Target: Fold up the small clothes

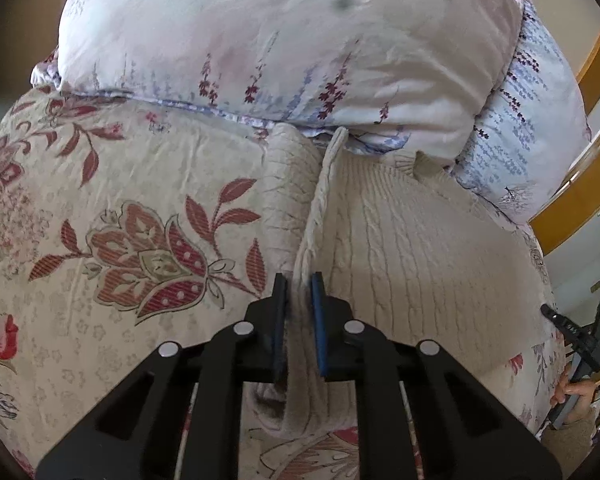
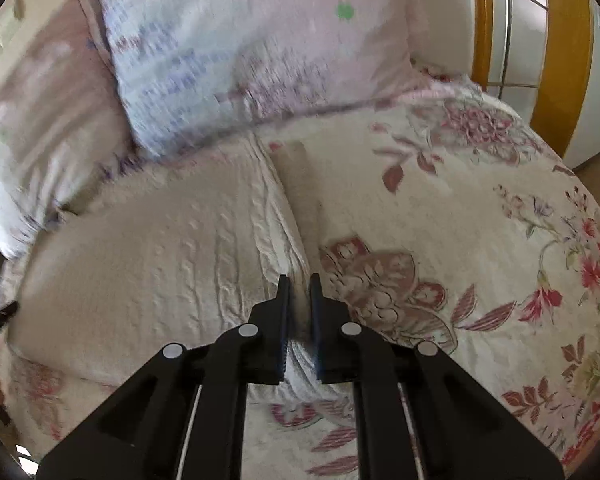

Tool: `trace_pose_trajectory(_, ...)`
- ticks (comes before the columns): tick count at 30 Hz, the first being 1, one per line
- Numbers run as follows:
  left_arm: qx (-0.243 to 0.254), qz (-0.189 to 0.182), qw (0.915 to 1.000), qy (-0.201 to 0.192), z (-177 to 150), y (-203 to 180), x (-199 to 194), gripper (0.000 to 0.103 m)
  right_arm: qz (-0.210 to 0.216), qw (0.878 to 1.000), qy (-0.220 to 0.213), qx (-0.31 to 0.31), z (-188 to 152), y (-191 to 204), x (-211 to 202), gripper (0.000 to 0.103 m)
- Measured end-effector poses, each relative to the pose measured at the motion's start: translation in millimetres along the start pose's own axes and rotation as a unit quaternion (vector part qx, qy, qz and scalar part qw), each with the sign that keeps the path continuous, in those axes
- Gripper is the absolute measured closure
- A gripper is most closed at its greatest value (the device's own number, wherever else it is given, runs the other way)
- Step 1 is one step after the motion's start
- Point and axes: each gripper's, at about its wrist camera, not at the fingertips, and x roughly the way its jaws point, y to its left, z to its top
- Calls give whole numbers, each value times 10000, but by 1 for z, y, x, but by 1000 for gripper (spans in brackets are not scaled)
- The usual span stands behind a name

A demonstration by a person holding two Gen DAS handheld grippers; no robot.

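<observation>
Sweater (image 1: pixel 400 232) edges pinched — both tools (image 1: pixel 299 280) (image 2: pixel 300 280) angled downward.

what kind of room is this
Most likely a bedroom: the cream knit sweater lies on a bed with a floral quilted bedspread, and big floral pillows are piled at its far end.

cream cable-knit sweater (image 1: pixel 400 240) on a beige bedspread (image 1: pixel 140 168) with dark red and pink flowers, plus a white pillow (image 1: pixel 260 40) with purple sprigs
</observation>
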Motion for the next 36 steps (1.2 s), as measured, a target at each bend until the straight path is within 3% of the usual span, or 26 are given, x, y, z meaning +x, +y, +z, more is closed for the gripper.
trace_pose_trajectory(4,-97,-17,9999,-50,0,-1,-1,81,-238,9994,-142,-221,4,13,-6,86)
trace_pose_trajectory(5,-131,-47,9999,-56,0,-1,-2,74,-223,9993,-192,-211,5,15,-9,82)
trace_pose_trajectory(6,-168,-82,9998,-63,1,0,-4,64,-160,9993,-268,-186,8,18,-13,74)
trace_pose_trajectory(8,-309,-112,9994,-111,3,3,-7,53,-27,9991,-391,-181,12,24,-19,60)
trace_pose_trajectory(12,-673,-303,9973,-42,9,12,-5,46,486,9969,-388,-484,16,57,-17,58)
trace_pose_trajectory(18,-1201,-576,9909,193,19,19,14,43,785,9916,-93,-1021,13,114,9,59)
trace_pose_trajectory(24,-1398,-710,9874,193,30,15,25,42,667,9896,45,-1278,9,147,33,58)
trace_pose_trajectory(28,-1396,-721,9875,143,34,9,32,41,647,9888,-90,-1341,8,157,36,57)
trace_pose_trajectory(32,-1374,-702,9880,117,36,1,35,42,445,9856,-13,-1631,4,171,46,49)
trace_pose_trajectory(36,-1439,-903,9849,338,36,-6,45,70,240,9819,-153,-1871,1,177,44,48)
